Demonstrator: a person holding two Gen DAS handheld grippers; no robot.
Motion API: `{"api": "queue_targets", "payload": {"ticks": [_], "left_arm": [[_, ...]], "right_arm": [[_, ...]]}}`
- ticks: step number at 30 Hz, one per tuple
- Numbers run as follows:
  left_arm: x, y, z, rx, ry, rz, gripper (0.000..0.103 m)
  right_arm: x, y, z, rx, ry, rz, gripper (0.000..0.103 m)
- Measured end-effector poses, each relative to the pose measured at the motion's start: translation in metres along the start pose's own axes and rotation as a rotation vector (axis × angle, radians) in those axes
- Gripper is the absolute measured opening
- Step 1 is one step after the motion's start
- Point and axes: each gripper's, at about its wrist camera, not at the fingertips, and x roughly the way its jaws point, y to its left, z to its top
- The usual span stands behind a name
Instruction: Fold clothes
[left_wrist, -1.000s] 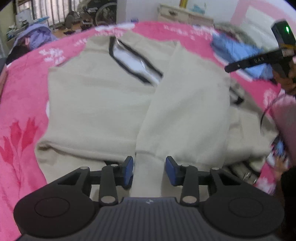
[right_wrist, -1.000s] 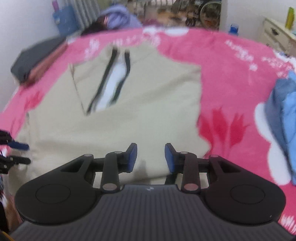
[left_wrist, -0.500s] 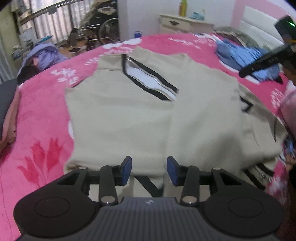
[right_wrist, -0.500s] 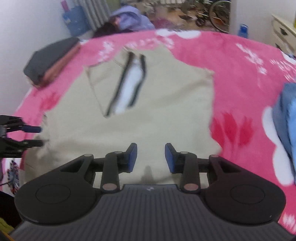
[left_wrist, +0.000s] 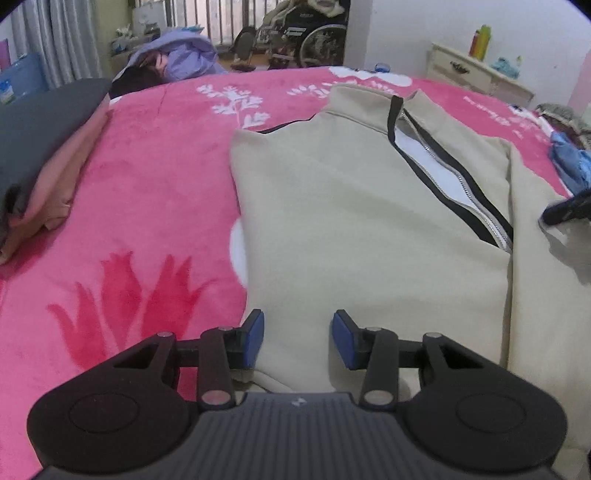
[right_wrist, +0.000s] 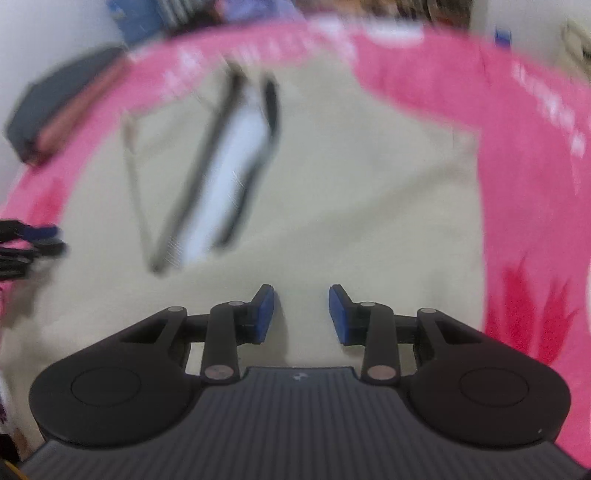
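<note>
Since a second ago the left gripper (left_wrist: 297, 339) has shifted to the one beige zip-neck sweatshirt's (left_wrist: 351, 221) left hem edge, both grippers' jaws wide and empty, right gripper (right_wrist: 301, 317) over it.

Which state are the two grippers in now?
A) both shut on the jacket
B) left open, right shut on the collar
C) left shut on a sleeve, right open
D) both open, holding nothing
D: the left gripper and the right gripper each show a clear gap between the blue pads, above the beige jacket.

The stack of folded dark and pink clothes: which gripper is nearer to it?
Left. The left gripper is at the jacket's edge facing the stack; the right gripper is farther across the jacket.
</note>
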Motion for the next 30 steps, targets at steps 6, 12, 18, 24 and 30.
{"api": "queue_targets", "payload": {"ticks": [6, 12, 18, 24, 30], "left_arm": [[-0.018, -0.007, 0.006, 0.046, -0.061, 0.011, 0.043], [0.003, -0.008, 0.027, 0.068, -0.063, 0.028, 0.047], [0.018, -0.001, 0.047, 0.007, -0.055, 0.038, 0.048], [0.034, -0.007, 0.109, 0.047, -0.145, -0.008, 0.048], [0.106, -0.022, 0.177, 0.172, -0.202, -0.013, 0.049]], "right_arm": [[-0.026, -0.002, 0.0, 0.012, -0.079, 0.031, 0.033], [-0.022, -0.017, -0.004, 0.035, -0.061, -0.026, 0.033], [-0.025, -0.018, 0.009, 0.004, -0.065, -0.005, 0.033], [-0.044, -0.02, 0.069, -0.04, -0.182, 0.043, 0.036], [0.005, -0.031, 0.144, -0.099, -0.231, 0.07, 0.048]]}}
